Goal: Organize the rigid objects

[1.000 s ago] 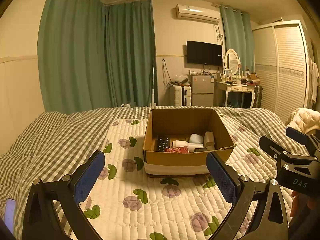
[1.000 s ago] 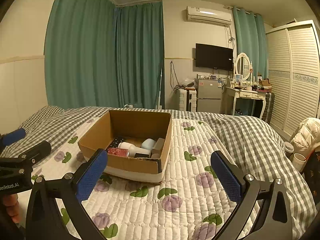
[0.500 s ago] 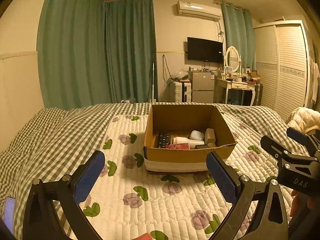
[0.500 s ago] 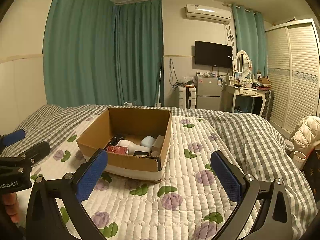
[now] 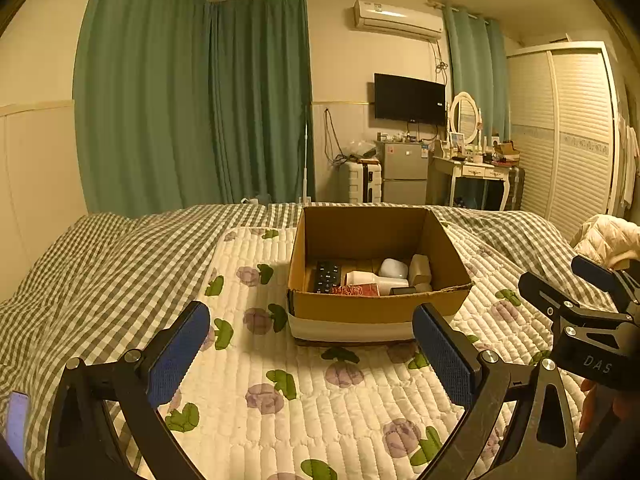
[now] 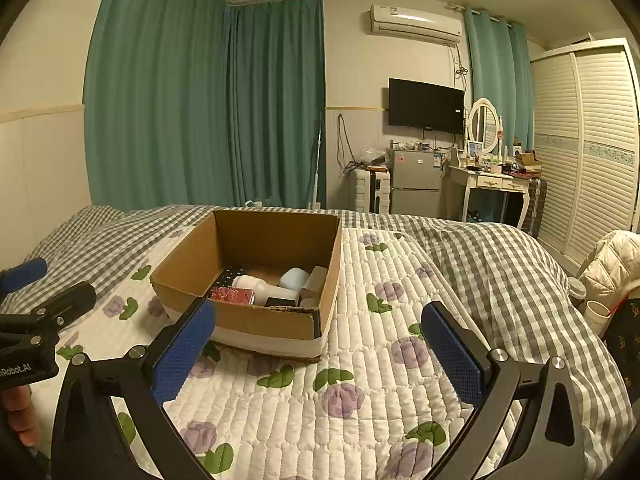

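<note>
Left wrist view: open brown cardboard box (image 5: 376,304) of small items sits on the floral quilted mat (image 5: 280,400), beyond both empty, wide-spread grippers, left (image 5: 312,354) and right (image 6: 320,354)

a home bedroom: bed (image 5: 120,264), wardrobe (image 5: 576,136), dressing table (image 6: 492,184)
</note>
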